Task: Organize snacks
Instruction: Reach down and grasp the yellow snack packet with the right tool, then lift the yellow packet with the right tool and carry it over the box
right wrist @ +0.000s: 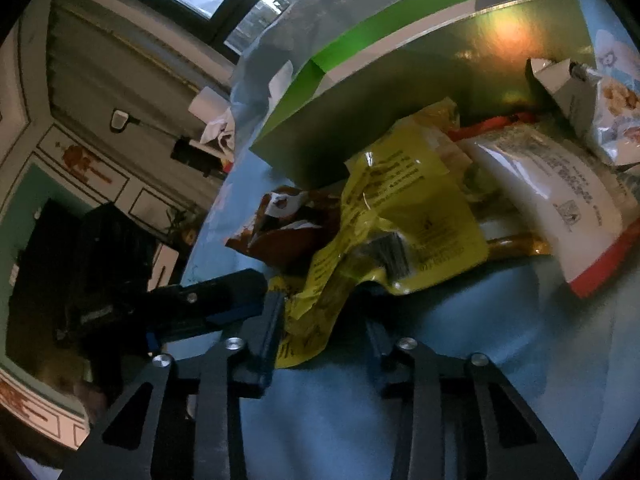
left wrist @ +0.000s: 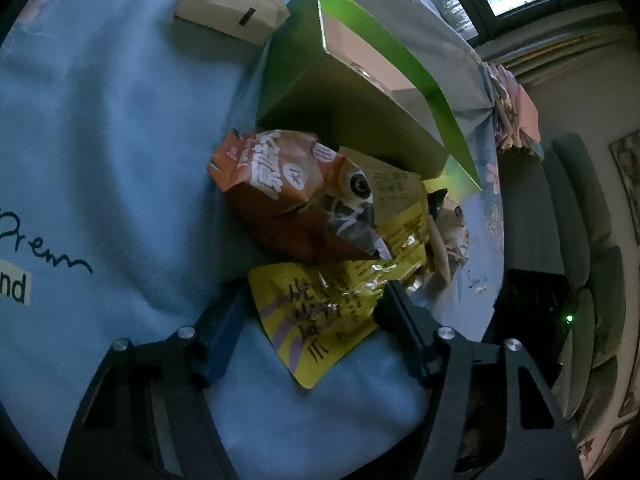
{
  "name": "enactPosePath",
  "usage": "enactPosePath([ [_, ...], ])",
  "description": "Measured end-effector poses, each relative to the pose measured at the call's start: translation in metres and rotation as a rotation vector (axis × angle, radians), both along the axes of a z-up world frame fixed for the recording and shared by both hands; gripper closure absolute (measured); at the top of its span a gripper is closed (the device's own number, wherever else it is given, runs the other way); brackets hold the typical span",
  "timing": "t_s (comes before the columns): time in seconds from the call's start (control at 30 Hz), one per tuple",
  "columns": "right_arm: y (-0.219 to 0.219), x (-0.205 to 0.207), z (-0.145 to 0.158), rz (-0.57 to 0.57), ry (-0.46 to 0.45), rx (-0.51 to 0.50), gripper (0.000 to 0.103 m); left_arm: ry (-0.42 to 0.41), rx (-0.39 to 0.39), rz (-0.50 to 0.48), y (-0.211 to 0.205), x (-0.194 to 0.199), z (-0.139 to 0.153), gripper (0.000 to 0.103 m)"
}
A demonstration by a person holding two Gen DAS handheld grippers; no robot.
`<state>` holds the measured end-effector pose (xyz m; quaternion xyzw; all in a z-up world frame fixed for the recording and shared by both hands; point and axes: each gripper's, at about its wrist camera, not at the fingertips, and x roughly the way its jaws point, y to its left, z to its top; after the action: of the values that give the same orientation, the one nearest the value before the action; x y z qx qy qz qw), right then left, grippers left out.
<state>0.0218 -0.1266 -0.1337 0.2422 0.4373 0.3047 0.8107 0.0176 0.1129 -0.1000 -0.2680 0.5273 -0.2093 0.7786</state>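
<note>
Black jaws of my left hand-held gripper (left wrist: 316, 316), low in the left wrist view, stand about half apart around the near corner of a crinkled yellow foil snack pouch (left wrist: 316, 320); one finger lies against its edge, but I cannot tell if the pads pinch it. My right hand-held gripper (right wrist: 320, 320), at the bottom of the right wrist view, has narrowed around the other end of what looks to be the same yellow pouch (right wrist: 396, 216); the foil bunches between the jaws and seems caught.

Sorting looks barely begun. An open green cardboard box (left wrist: 360, 92) fills upper centre, and what I can see of its inside looks bare. Packets remain piled against its near wall: an orange puffed snack bag (left wrist: 276, 196) at centre, and, on the right of the right wrist view, a white packet with a red edge (right wrist: 560, 196) and a pale blue snack bag (right wrist: 616, 96). They rest on a light blue cloth (left wrist: 120, 140) over the counter.

Overlapping packets lean on the yellow pouch, so lifting it may drag them. A beige carton (left wrist: 228, 12) sits upper left, clear of the pile.
</note>
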Motion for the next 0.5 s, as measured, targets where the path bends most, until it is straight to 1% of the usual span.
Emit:
enactPosePath([
  [0.07, 0.002, 0.001, -0.002, -0.004, -0.003, -0.013, 0.075, 0.003, 0.017, 0.002, 0.001, 0.001, -0.001, 0.048],
  [0.1, 0.002, 0.001, -0.001, -0.007, -0.009, -0.014, 0.075, 0.004, 0.023, 0.005, 0.001, 0.001, -0.001, 0.050],
  [0.17, 0.002, -0.001, 0.000, -0.007, -0.023, -0.017, 0.077, 0.005, 0.040, 0.004, 0.003, 0.001, -0.001, 0.060],
  [0.23, 0.001, -0.003, 0.003, -0.006, -0.040, -0.014, 0.078, 0.008, 0.041, 0.000, 0.005, -0.001, -0.002, 0.062],
  [0.37, 0.000, -0.010, 0.012, 0.000, -0.062, -0.005, 0.081, 0.006, 0.044, -0.021, 0.004, -0.007, 0.002, 0.062],
  [0.5, -0.007, -0.019, 0.023, -0.007, -0.081, 0.009, 0.082, -0.009, 0.015, -0.045, -0.001, -0.015, 0.005, 0.062],
])
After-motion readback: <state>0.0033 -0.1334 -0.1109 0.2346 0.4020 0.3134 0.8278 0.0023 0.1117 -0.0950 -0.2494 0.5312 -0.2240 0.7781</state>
